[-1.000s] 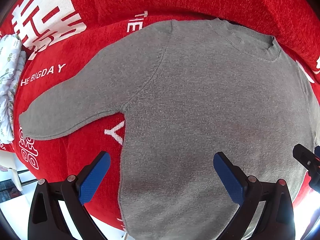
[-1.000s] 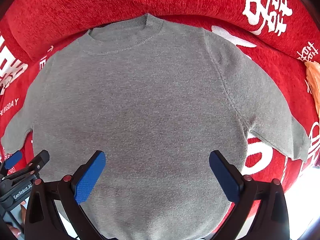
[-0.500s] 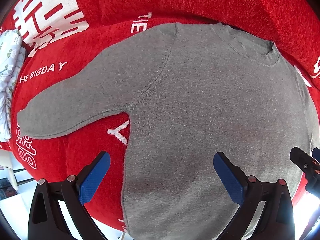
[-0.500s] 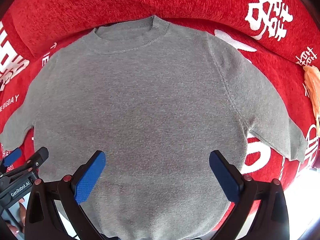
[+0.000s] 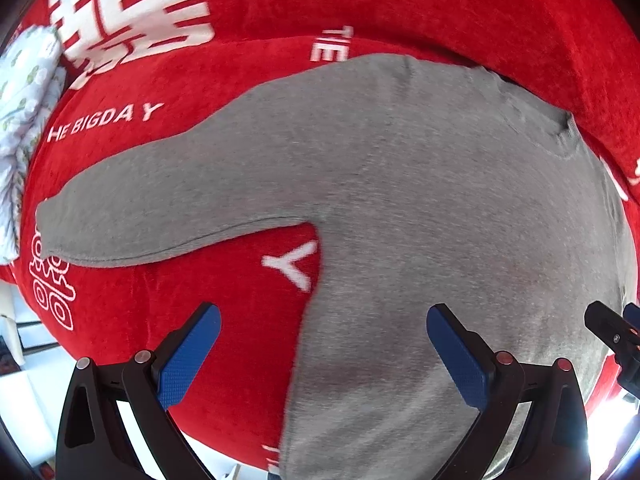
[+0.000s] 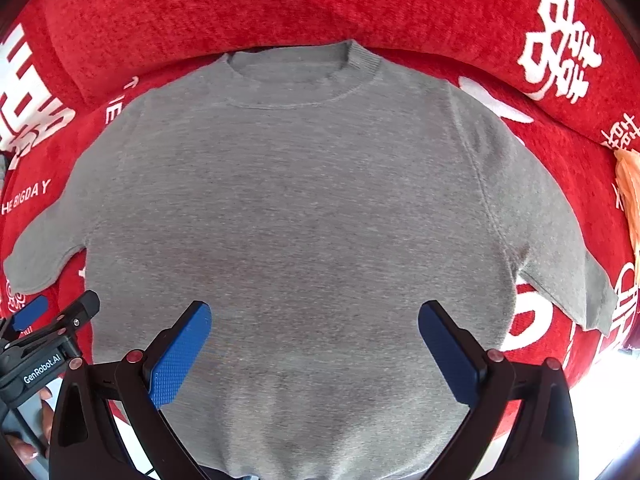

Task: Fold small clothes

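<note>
Sweater [image 6: 304, 208], grey, lies spread flat, collar far and both sleeves out to the sides, on a red sofa cover [image 6: 240, 12], so either edge is free to fold. Left gripper [image 5: 320, 344] hovers over the left side seam, right gripper [image 6: 316, 340] over the near hem; both sets of fingers gape wide, holding nothing.
</note>
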Demonstrator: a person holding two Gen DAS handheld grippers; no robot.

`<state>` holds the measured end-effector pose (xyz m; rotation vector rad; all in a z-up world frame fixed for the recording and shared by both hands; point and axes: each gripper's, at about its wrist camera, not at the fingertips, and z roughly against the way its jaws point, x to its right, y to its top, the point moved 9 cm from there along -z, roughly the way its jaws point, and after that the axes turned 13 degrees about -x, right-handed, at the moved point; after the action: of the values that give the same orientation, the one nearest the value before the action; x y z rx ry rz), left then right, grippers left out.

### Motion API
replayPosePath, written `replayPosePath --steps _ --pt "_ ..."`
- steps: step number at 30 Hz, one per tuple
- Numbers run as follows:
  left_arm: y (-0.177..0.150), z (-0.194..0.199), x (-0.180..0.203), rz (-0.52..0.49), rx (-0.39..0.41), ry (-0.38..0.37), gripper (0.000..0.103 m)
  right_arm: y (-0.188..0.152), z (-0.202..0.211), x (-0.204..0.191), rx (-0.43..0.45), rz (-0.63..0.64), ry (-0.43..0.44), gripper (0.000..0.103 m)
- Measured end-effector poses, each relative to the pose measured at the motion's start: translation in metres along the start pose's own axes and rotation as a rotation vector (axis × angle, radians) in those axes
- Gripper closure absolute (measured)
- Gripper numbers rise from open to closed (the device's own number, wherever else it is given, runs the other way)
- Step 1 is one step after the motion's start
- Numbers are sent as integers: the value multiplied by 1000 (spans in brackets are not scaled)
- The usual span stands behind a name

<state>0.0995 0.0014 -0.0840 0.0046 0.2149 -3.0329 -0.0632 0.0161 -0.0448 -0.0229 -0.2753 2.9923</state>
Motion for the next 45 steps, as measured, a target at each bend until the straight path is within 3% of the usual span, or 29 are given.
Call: replayPosePath --steps 4,12,18,23,25,28,30,32,34,38,42,45 --pt "4 2 -33 73 36 -92 0 1 0 -20 -1 41 -3 0" --pt "13 -21 -147 356 147 -321 0 -3 -8 -60 -11 118 3 0" --pt "32 -48 -167 488 142 -550 0 -8 -15 -87 -23 160 1 0" --pt "43 -24 -214 552 277 -509 0 -12 -13 -100 -21 179 -1 0" --pt "40 -17 -247 582 323 -424 0 -13 -12 -104 -17 188 -3 0" --pt "37 -17 -281 630 331 -324 0 -14 -11 -108 -15 195 -5 0" --pt "31 -20 -302 683 319 -282 20 -15 -11 -111 -16 193 1 0" --pt "30 -26 -314 706 301 -220 71 -17 -11 -113 -16 189 13 0" --pt "27 -24 -319 669 300 -219 97 -20 -9 -115 -12 188 27 0" --pt "31 -2 -300 564 339 -241 97 -27 -6 -109 7 172 64 0" --pt "46 50 -234 401 425 -296 97 -34 -3 -92 16 140 111 0" --pt "66 92 -164 258 483 -342 97 -35 3 -73 33 129 130 0"
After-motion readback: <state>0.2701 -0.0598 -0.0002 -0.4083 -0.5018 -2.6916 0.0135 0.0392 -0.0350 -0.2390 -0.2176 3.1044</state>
